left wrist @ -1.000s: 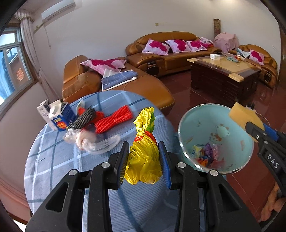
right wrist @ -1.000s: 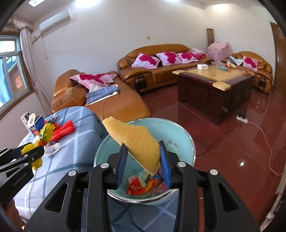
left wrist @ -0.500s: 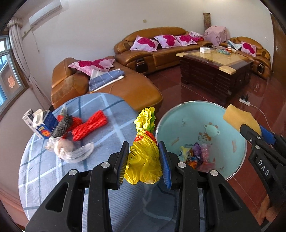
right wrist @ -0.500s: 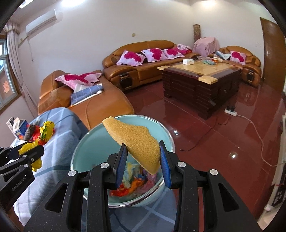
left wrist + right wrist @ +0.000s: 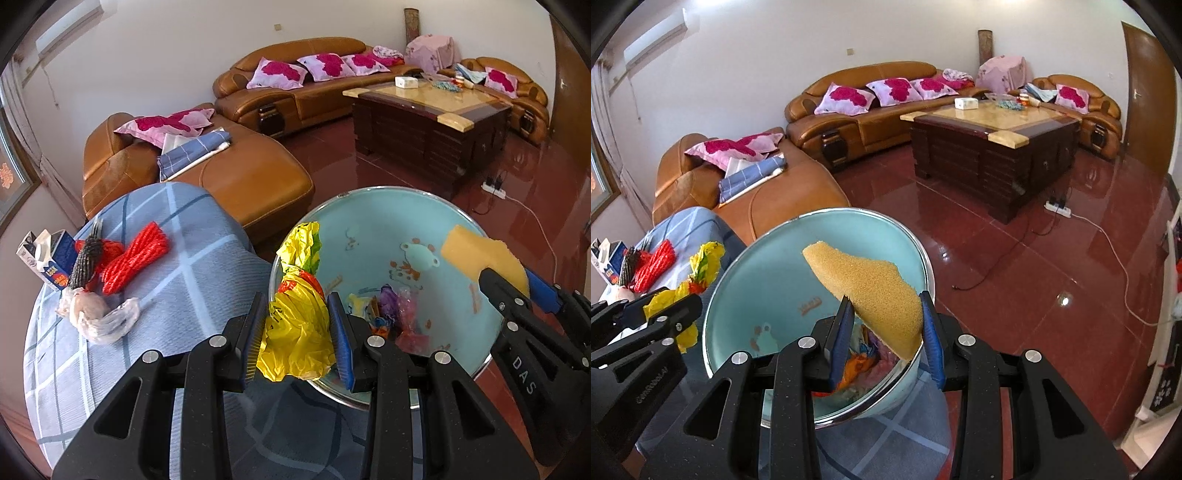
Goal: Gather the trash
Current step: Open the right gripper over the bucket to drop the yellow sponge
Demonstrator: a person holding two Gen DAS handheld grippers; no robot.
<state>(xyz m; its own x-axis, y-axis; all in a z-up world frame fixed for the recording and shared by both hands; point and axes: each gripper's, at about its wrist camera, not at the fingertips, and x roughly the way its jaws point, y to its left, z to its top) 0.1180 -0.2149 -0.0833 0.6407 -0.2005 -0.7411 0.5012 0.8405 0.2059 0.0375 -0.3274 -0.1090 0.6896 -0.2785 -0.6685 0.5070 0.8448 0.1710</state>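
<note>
Left gripper [image 5: 297,334]: jaws closed on crumpled yellow plastic bag [image 5: 295,332], bottom centre of left view, bag over near rim of basin. Right gripper [image 5: 886,332]: jaws clamped on yellow sponge piece [image 5: 871,288], held above basin interior. Teal basin [image 5: 369,236] lower centre-right, coloured wrappers [image 5: 391,314] in bottom. Blue checked tablecloth [image 5: 192,266] left of frame carries red mesh netting [image 5: 133,256], clear plastic bag [image 5: 99,319], small carton [image 5: 51,258].

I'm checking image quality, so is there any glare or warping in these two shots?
Right wrist view: lamp glare spots on the glossy red floor, walls bowed by fisheye. Left wrist view: dark corner vignette, sharp focus on the yellow bag, faint sheen on the floor.
</note>
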